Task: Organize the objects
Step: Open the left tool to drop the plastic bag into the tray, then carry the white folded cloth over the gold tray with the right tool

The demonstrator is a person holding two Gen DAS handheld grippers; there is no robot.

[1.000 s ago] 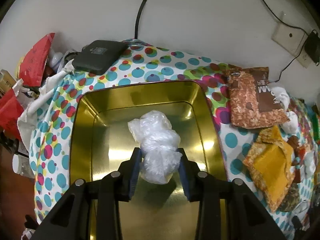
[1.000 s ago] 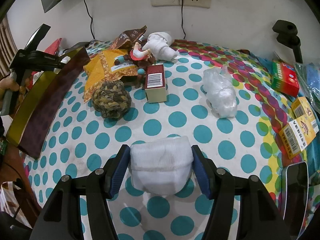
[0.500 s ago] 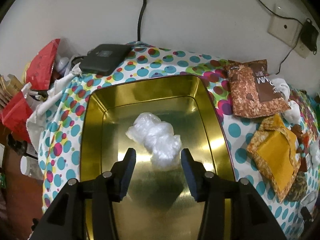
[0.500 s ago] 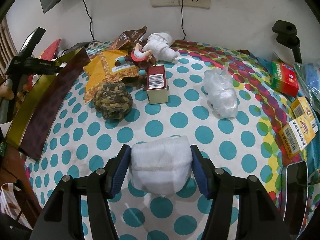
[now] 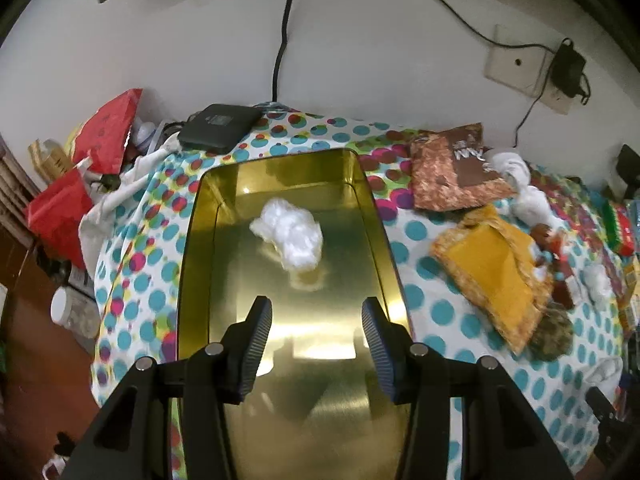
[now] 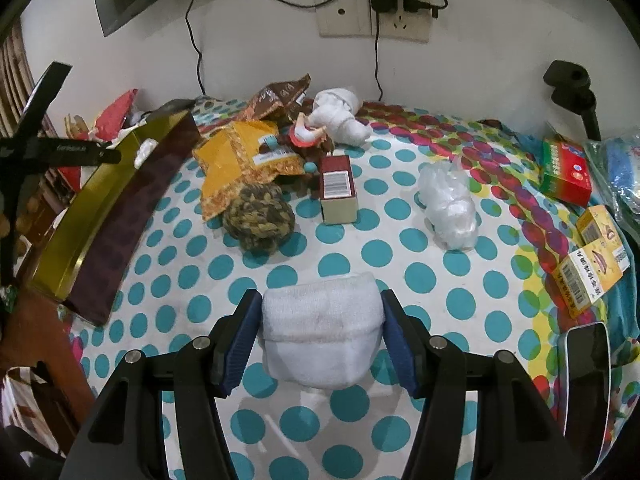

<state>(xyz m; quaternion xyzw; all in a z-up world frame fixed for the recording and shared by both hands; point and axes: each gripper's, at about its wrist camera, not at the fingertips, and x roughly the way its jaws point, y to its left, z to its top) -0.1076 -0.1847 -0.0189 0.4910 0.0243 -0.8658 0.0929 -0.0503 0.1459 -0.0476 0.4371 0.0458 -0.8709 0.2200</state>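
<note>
On the polka-dot tabletop (image 6: 376,248): gold tin (image 5: 288,360), clutter alongside.
Left claw (image 5: 316,344), jaws just opened, stands empty above the tin; plastic wad (image 5: 290,236) lies inside. Right claw (image 6: 320,340) clamps a white sock roll (image 6: 320,340); knitted ball (image 6: 258,216) and barcode box (image 6: 338,190) lie ahead.

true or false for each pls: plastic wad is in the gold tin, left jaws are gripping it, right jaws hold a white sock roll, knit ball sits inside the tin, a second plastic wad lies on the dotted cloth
1. The plastic wad lies in the gold tin. True.
2. The left gripper grips that wad. False: its jaws stand open and apart from the wad, nothing between them.
3. The right gripper holds a white sock roll. True.
4. The knit ball sits inside the tin. False: it lies on the dotted cloth, outside the tin.
5. A second plastic wad lies on the cloth. True.
</note>
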